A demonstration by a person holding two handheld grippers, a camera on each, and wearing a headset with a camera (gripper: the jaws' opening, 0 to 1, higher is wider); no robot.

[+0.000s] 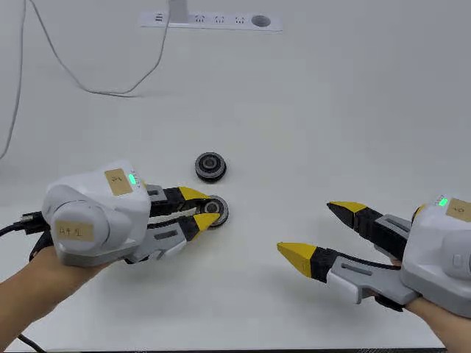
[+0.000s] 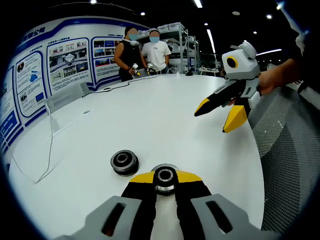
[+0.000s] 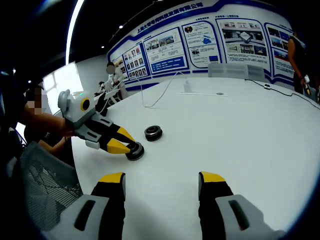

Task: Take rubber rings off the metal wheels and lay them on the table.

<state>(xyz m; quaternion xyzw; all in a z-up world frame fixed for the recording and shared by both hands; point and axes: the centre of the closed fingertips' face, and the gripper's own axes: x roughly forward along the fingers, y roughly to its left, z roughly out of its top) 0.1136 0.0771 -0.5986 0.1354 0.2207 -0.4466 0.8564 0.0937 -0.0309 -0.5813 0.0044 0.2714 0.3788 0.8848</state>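
Underneath everything, the white table (image 1: 331, 110) runs back to a power strip (image 1: 213, 20) at its far edge, which is clipped by the top of the head view, and a cable (image 1: 110, 92) trails off it to the left. The left gripper (image 1: 208, 207) is held low over the surface, its yellow-tipped jaws pinching the nearer wheel (image 1: 219, 209) from both sides. In the left gripper view those tips hide the wheel's lower rim. The right gripper (image 1: 313, 228) is well apart to the right with its jaws spread wide, and its body is cut off by the corner of the head view. The second wheel (image 1: 210, 166) lies flat on the table just beyond the nearer one, apart from both grippers. Both wheels read as dark-rimmed discs, too small to tell rubber ring from metal.
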